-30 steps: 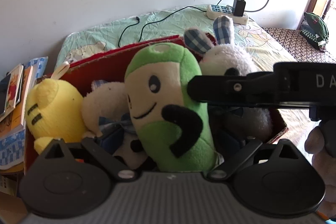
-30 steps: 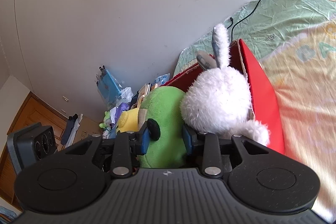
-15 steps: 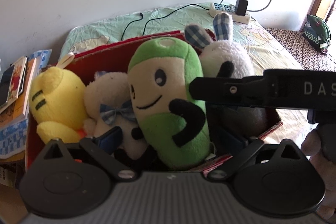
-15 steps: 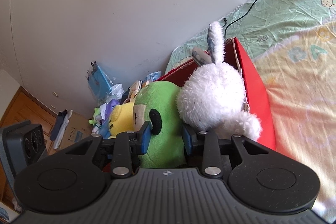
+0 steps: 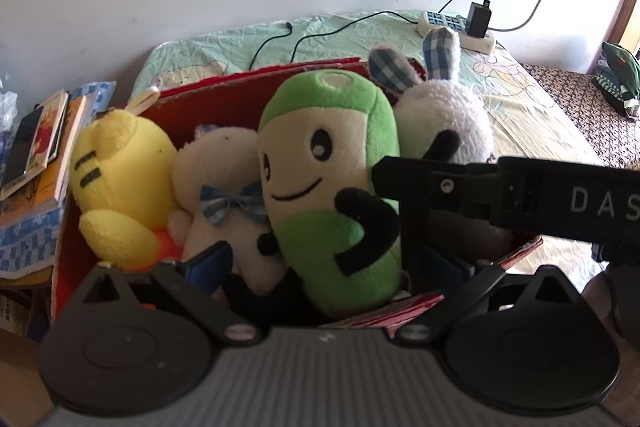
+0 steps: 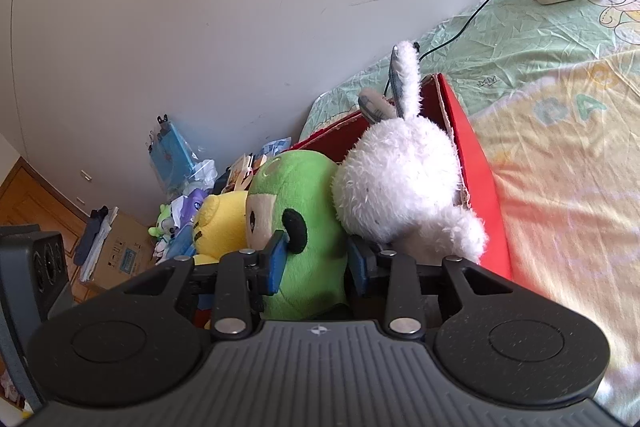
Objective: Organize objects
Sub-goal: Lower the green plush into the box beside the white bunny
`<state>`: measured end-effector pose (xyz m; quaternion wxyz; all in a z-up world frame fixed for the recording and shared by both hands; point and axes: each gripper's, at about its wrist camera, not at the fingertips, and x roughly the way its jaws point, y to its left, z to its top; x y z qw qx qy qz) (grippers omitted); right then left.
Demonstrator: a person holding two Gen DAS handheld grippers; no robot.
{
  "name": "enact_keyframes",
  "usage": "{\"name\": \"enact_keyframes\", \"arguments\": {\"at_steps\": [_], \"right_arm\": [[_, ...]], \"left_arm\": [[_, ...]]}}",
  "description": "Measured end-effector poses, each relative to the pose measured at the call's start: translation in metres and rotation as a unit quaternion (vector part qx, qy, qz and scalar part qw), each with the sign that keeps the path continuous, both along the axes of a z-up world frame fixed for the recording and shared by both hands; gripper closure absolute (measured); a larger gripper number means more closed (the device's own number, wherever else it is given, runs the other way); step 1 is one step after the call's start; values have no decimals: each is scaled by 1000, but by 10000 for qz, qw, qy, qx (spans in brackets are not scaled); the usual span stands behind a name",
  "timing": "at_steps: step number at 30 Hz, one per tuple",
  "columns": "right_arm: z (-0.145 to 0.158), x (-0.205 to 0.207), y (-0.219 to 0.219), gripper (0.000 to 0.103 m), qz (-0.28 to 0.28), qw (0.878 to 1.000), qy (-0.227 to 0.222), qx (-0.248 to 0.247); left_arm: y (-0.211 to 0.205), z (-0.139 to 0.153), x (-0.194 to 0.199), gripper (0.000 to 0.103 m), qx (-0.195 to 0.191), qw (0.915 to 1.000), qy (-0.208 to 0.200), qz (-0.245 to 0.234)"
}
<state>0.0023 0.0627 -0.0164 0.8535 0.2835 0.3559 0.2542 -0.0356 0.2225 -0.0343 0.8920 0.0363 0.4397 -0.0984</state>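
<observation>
Both cameras have pulled back slightly, the red box (image 5: 256, 99) showing more fully. Right gripper (image 6: 316, 263) clamps the green plush (image 5: 332, 183) standing at the box's centre, white bunny (image 6: 400, 187) at its 3 o'clock. Left gripper (image 5: 324, 267) is spread wide, empty.

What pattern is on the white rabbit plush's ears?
Blue-and-white check on the fluffy white rabbit plush's ears, clearest in the left wrist view.

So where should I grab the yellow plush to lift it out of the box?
Probably the yellow plush's rounded head, from straight above. It sits upright at the left end of the red box, head clear above the rim, while its lower body is wedged against the white bear.
</observation>
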Motion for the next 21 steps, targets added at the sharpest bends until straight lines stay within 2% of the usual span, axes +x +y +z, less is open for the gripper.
{"name": "enact_keyframes", "arguments": {"at_steps": [21], "right_arm": [[4,-14,8,67,-179,9991,-79,-366]], "left_arm": [[0,2,-8,2,82,9995,-119,280]]}}
